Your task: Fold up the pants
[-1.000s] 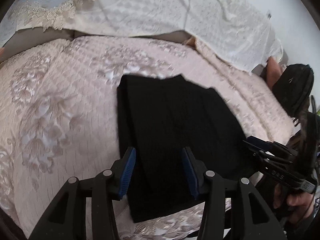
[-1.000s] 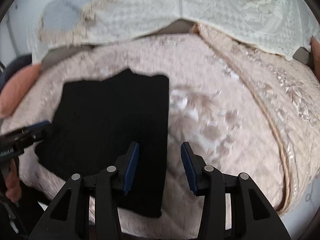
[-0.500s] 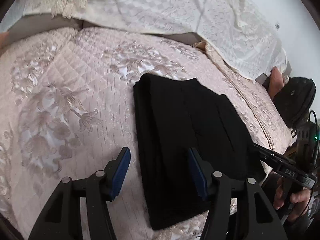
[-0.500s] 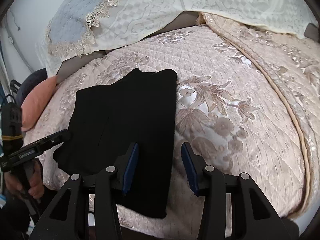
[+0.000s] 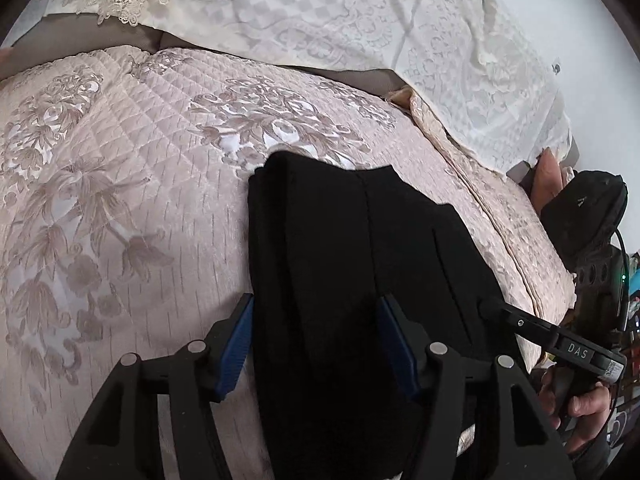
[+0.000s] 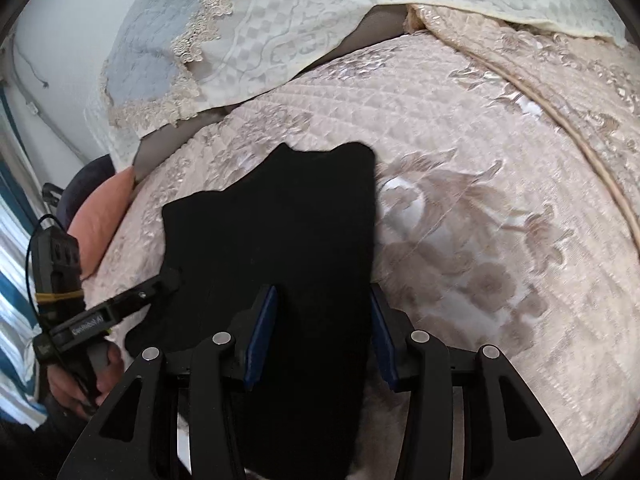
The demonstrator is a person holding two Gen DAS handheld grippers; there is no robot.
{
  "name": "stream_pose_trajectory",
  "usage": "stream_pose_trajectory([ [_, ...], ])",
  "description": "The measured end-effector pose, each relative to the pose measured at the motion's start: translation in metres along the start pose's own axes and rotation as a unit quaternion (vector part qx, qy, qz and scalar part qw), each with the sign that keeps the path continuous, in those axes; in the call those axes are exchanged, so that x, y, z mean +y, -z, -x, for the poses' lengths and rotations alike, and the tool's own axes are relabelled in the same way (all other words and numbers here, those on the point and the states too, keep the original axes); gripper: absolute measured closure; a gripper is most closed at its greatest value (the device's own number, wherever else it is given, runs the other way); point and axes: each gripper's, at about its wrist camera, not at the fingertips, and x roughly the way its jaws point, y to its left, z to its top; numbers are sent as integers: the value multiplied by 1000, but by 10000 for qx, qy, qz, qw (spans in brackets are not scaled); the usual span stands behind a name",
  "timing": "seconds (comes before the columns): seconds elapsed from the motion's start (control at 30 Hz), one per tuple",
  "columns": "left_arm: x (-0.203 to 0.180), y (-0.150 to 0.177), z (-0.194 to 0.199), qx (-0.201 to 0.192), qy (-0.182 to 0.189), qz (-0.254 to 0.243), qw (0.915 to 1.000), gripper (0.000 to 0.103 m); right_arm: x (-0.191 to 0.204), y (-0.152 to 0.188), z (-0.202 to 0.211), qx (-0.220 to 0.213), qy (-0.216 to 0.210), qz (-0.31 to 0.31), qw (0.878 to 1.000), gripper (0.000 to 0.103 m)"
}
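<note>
The black pants (image 5: 360, 280) lie folded in a long flat stack on the pink quilted bed; they also show in the right wrist view (image 6: 280, 240). My left gripper (image 5: 316, 344) is open, its blue pads astride the near left part of the pants. My right gripper (image 6: 324, 336) is open over the pants' near right edge. The right gripper's tip (image 5: 520, 324) shows in the left wrist view at the pants' right edge. The left gripper's tip (image 6: 160, 284) shows at the pants' left edge in the right wrist view.
The pink floral bedspread (image 5: 120, 200) spreads to the left and beyond the pants. White lace pillows (image 5: 320, 12) lie at the head of the bed. A black bag (image 5: 580, 208) sits off the bed's right side. An orange cushion (image 6: 104, 216) lies off the other side.
Both grippers have moved forward and down toward the pants, which now lie between each pair of open fingers. The pants have not moved.
</note>
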Motion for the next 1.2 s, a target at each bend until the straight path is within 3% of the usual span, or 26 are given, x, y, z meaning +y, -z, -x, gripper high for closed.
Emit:
stream_pose_trajectory([
  [0.17, -2, 2, -1, 17, -28, -44, 10000, 43, 0, 2, -2, 1, -86, -15, 10000, 57],
  [0.3, -4, -5, -5, 90, 62, -55, 9999, 54, -1, -7, -11, -22, -64, -91, 9999, 61],
  [0.43, -9, -5, 0, 89, 169, -113, 9998, 68, 6, -9, -11, -54, 76, 2, 10000, 85],
  [0.5, -13, -5, 5, 65, 168, -169, 9997, 72, 10, -9, -5, -120, 80, 58, 9999, 89],
  [0.63, -20, -10, 15, -8, 184, -237, 9995, 78, 24, -13, 8, -253, 120, 231, 9993, 90],
  [0.87, -15, -24, 36, -240, 202, -294, 9991, 79, 53, -26, 18, -422, -44, 537, 9977, 90],
  [1.03, 5, -45, 43, -422, 85, -241, 9988, 78, 69, -41, 5, -454, -209, 651, 9966, 90],
  [1.2, 26, -72, 40, -577, -268, -350, 9974, 79, 90, -63, -21, -442, -426, 756, 9952, 90],
])
